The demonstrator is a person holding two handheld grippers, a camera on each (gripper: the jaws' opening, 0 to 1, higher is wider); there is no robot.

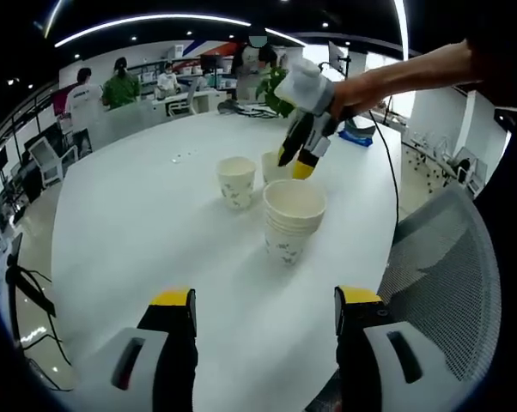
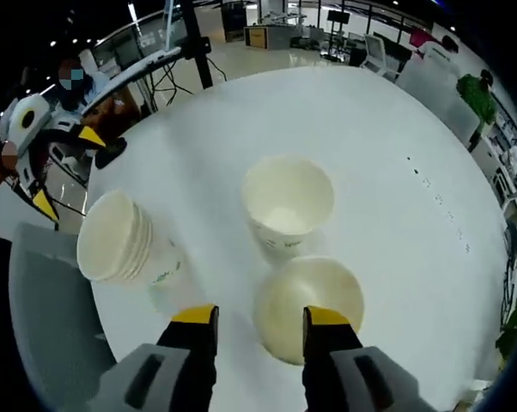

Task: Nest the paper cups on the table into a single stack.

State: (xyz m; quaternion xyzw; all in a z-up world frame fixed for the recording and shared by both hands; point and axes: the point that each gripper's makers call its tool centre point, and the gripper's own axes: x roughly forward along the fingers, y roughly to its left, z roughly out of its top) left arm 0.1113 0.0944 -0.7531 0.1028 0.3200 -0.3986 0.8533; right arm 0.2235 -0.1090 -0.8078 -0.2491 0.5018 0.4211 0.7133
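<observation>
Thin paper: your left gripper (image 1: 263, 309) is released near the stack (image 1: 291, 221); the far single cup (image 1: 236, 180) stands left of the one under your right gripper (image 2: 258, 326), jaws apart. Pinch rims lightly; they'll crush.

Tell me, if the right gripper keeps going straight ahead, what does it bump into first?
Probably the nearest single paper cup. The right gripper is open, with that cup's rim just ahead of its jaws. Depth is hard to judge, so it may pass just over it.
</observation>
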